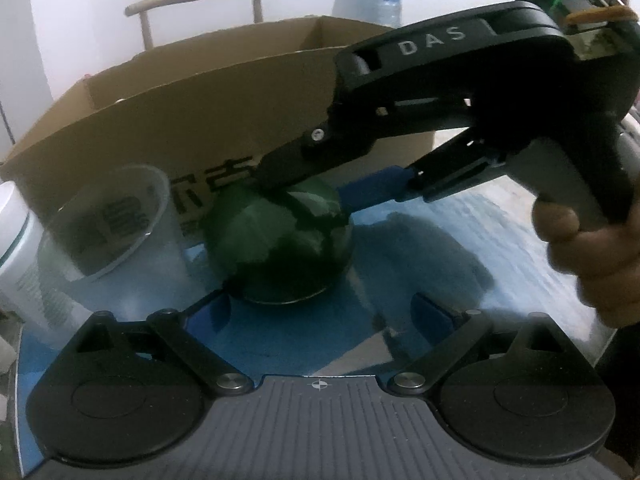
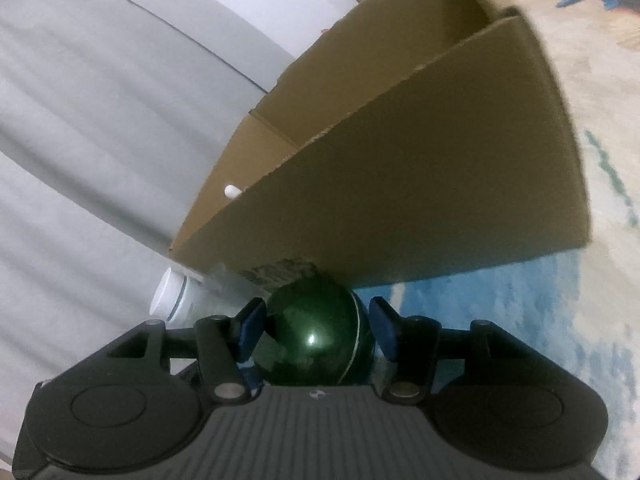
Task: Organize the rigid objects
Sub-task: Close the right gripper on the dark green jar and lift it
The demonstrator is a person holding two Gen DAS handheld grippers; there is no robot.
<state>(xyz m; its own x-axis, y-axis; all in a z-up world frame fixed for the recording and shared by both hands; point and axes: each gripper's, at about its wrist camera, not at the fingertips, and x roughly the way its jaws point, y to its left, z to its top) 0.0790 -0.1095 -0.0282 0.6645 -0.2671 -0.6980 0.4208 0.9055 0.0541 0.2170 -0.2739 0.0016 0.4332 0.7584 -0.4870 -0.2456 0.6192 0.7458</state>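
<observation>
Left wrist view: the left gripper (image 1: 320,312) is spread open, gripping nothing. A green ball (image 1: 280,244) sits on the counter (image 1: 420,240) before the box (image 1: 192,104), beside a clear cup (image 1: 108,220).

Right wrist view: the right gripper (image 2: 314,326) straddles the ball (image 2: 316,340), its blue fingers (image 2: 250,326) just clear of it.

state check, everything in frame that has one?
green ball: on the table, between right gripper's pads, visible gaps both sides
right gripper: open, straddling ball
left gripper: open, empty
cardboard box: upright, top open
clear cup: lying on its side
white bottle: upright, cap on
</observation>
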